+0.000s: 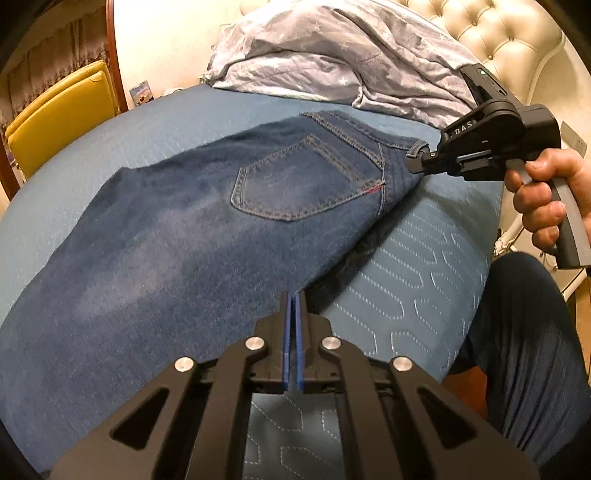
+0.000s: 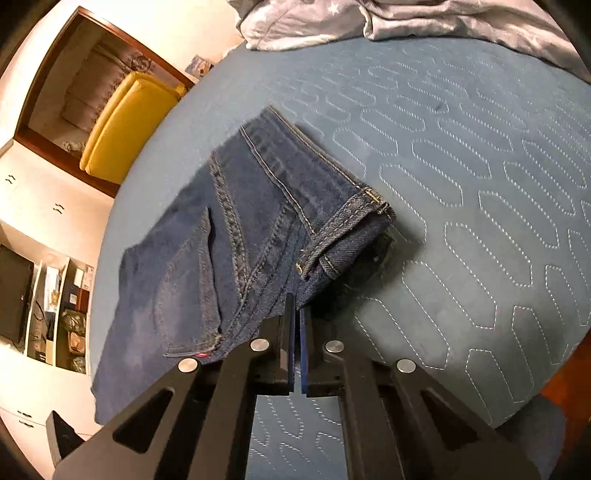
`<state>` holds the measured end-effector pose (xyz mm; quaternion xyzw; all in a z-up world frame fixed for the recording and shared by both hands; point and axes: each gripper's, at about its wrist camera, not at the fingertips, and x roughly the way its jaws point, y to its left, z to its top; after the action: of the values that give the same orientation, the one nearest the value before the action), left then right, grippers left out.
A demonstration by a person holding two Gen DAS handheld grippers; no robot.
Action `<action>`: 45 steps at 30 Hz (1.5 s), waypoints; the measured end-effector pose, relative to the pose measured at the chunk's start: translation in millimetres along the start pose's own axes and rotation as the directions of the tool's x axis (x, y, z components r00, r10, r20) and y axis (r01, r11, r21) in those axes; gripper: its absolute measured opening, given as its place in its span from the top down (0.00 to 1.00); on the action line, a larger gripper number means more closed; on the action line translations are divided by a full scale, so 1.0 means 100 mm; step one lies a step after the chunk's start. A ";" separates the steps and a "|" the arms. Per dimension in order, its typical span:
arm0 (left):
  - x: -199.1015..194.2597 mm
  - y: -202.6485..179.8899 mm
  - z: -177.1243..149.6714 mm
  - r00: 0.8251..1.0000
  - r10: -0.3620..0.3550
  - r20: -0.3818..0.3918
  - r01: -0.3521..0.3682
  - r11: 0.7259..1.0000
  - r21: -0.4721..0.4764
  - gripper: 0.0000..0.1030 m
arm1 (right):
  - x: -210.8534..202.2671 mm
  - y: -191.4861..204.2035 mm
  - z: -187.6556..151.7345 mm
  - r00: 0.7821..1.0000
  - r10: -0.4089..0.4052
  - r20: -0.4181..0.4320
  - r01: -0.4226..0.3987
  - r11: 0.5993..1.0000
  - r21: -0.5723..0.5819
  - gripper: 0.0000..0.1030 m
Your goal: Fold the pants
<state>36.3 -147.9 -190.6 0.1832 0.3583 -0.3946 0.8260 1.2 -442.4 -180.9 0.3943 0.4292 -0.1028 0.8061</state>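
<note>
Dark blue jeans (image 1: 192, 221) lie on the blue quilted bed (image 1: 413, 266), back pocket up and folded lengthwise. My left gripper (image 1: 295, 297) is shut on the jeans' near edge below the seat, which hangs slightly off the bed with a shadow under it. In the same view my right gripper (image 1: 415, 164), held by a hand (image 1: 535, 199), pinches the waistband corner. In the right wrist view the right gripper (image 2: 297, 304) is shut on the jeans (image 2: 207, 258) just below the belt loop (image 2: 314, 254).
A rumpled grey star-print duvet (image 1: 332, 55) lies at the head of the bed before a tufted headboard (image 1: 498, 33). A yellow chair (image 1: 59, 114) stands beyond the far edge. A person's dark-trousered leg (image 1: 528, 350) is at the near right side. Shelves (image 2: 55, 314) line the wall.
</note>
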 end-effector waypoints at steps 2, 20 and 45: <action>0.03 0.02 -0.03 1.000 -0.002 -0.009 0.002 1.000 0.001 0.98 | 0.08 -0.02 0.00 1.000 -0.022 -0.017 0.021 0.999 -0.025 0.99; 0.05 0.04 -0.09 0.999 -0.040 0.009 0.041 0.996 -0.074 0.85 | 0.02 -0.13 0.23 0.993 -0.101 0.068 0.098 0.994 0.055 0.80; -0.98 2.62 -0.75 0.946 0.323 0.018 -0.271 0.821 -0.502 0.54 | -0.54 0.29 0.13 0.804 -0.511 0.304 0.563 0.818 -0.114 0.38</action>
<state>165.3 109.9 -163.7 -0.0006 0.3712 -0.1653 0.9137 -9.4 -441.8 -118.7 0.1566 0.4222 -0.3353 0.8275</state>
